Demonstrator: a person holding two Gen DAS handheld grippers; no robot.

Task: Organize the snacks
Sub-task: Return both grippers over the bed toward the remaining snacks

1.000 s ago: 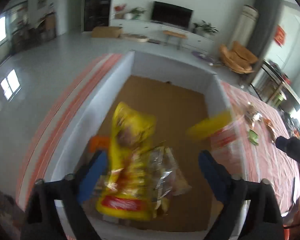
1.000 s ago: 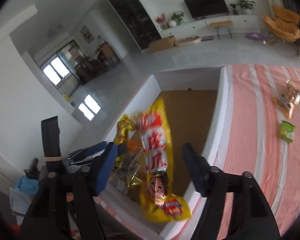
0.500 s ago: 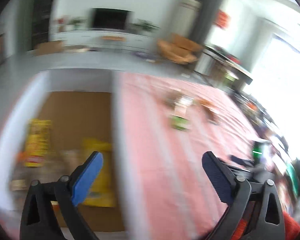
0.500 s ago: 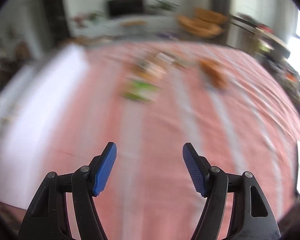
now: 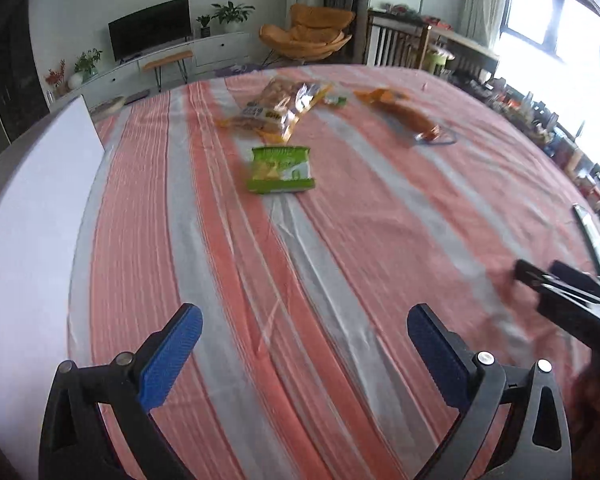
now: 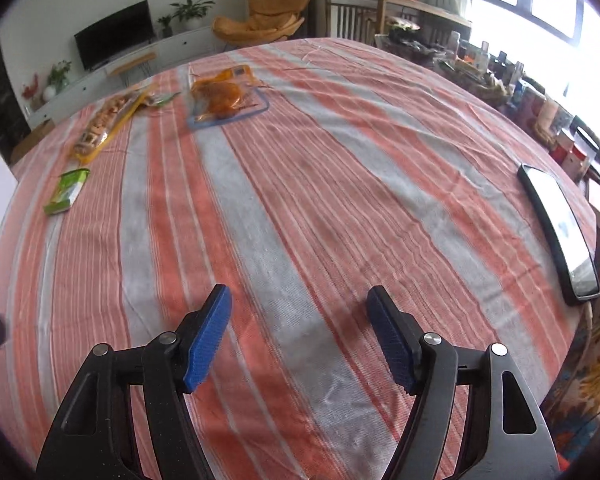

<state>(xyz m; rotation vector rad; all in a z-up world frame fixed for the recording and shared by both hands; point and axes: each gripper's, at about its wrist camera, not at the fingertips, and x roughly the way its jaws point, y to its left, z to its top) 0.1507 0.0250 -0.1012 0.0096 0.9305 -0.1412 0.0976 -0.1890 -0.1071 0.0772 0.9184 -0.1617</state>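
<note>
- The left gripper [image 5: 304, 322] hung over the striped tablecloth [image 5: 360, 240] with its blue pads spread about as wide as they go, nothing between them and only bare cloth below; its jaws had just been opening.
- The right gripper [image 6: 300, 316] also pointed down at the cloth, its pads held moderately apart and gripping nothing.
- In the left wrist view the right gripper showed as a blurred black shape at the right edge, just above the cloth.
- A dark phone [image 6: 558, 236] lay flat near the right edge of the table, well apart from both grippers.
- Farther out, a small green snack packet [image 5: 281, 169] lay flat on the cloth by itself, nearest of the snacks to the grippers.
- Just beyond it lay a clear bag of biscuits with yellow trim [image 5: 284, 106], a small green wrapper [image 5: 336, 101] close to its far end.
- To the right of those lay an orange snack bag [image 6: 220, 98] on the cloth, its outline blurred in the left wrist view.
- A white box wall [image 5: 32, 220] rose along the left side of the table.
- Beyond the table stood a television [image 5: 150, 28], a low white cabinet and an orange chair [image 5: 306, 36].
</note>
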